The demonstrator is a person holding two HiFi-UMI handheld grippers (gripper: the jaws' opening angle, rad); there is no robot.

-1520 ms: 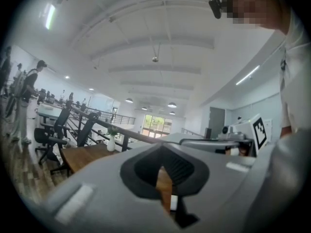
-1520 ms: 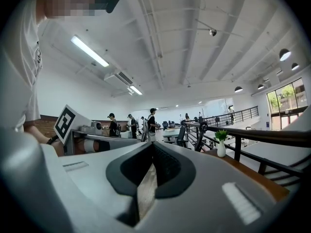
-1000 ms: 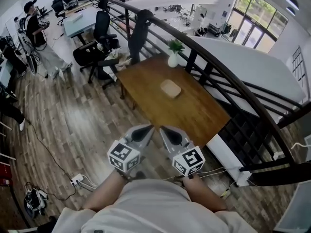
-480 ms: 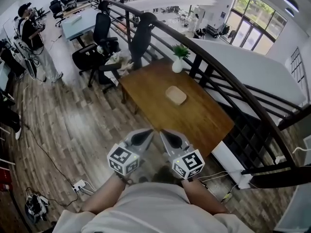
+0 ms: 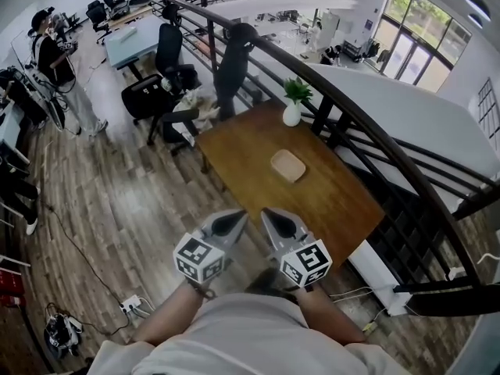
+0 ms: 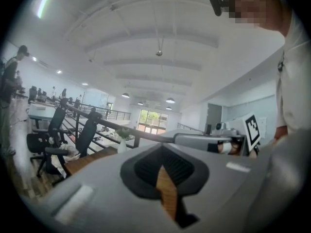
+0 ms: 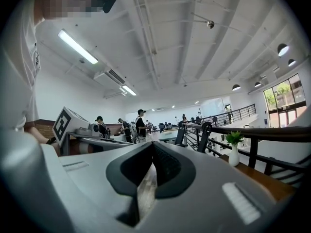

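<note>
Two grippers, jaws together and empty, held near one wooden surface (image 5: 332, 201).
The left gripper (image 5: 231, 220) and the right gripper (image 5: 275, 222) sit side by side close to the person's body, each carrying one marker cube. They hang over the floor (image 5: 133, 209) just off the surface's near edge and touch nothing. In both gripper views the jaw tips meet with nothing between them. One tan block (image 5: 287, 165) lies alone near the middle of the surface, well apart from both grippers. One white vase (image 5: 292, 115) with a green plant stands upright at the far corner, beside the one dark railing (image 5: 367, 135) along the surface's right edge. Two black chairs (image 5: 160, 92) stand beyond the left edge, and one person (image 5: 58, 65) stands farther left.
</note>
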